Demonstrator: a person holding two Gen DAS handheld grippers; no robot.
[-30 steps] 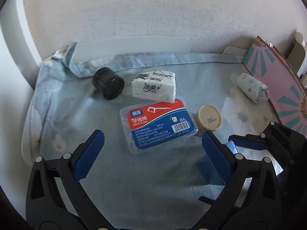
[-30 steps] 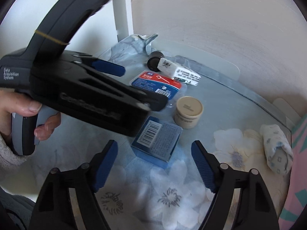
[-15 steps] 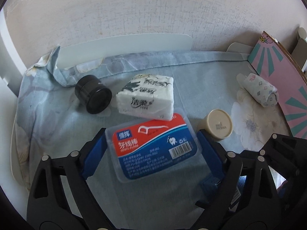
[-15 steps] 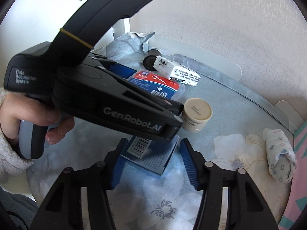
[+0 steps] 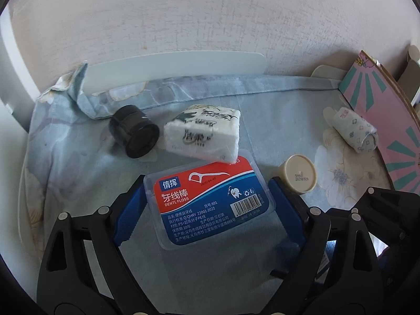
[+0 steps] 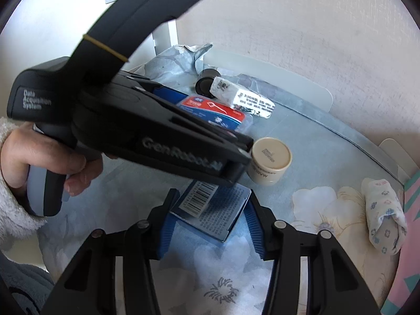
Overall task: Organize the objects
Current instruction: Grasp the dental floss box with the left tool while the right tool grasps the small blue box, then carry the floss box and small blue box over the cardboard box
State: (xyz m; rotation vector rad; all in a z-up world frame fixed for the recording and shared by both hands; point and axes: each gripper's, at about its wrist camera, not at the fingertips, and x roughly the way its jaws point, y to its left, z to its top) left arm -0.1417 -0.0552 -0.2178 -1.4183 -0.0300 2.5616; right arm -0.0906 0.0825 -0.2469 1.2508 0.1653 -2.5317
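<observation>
The left gripper (image 5: 207,207) is angling downward, its blue pads (image 5: 130,212) pressing a dental floss box (image 5: 210,199). The right gripper (image 6: 210,218) is closing its jaws around a blue packet (image 6: 212,210), apparently touching it. A hand (image 6: 50,162) is gripping the left handle.

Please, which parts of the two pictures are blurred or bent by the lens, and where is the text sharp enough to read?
Left wrist view: the dental floss box label is sharp and readable; the white board behind bends with the fisheye; the corners are dark. Right wrist view: the left gripper's tip and the barcode on the blue box are smeared; the cream jar is fairly sharp.
</observation>
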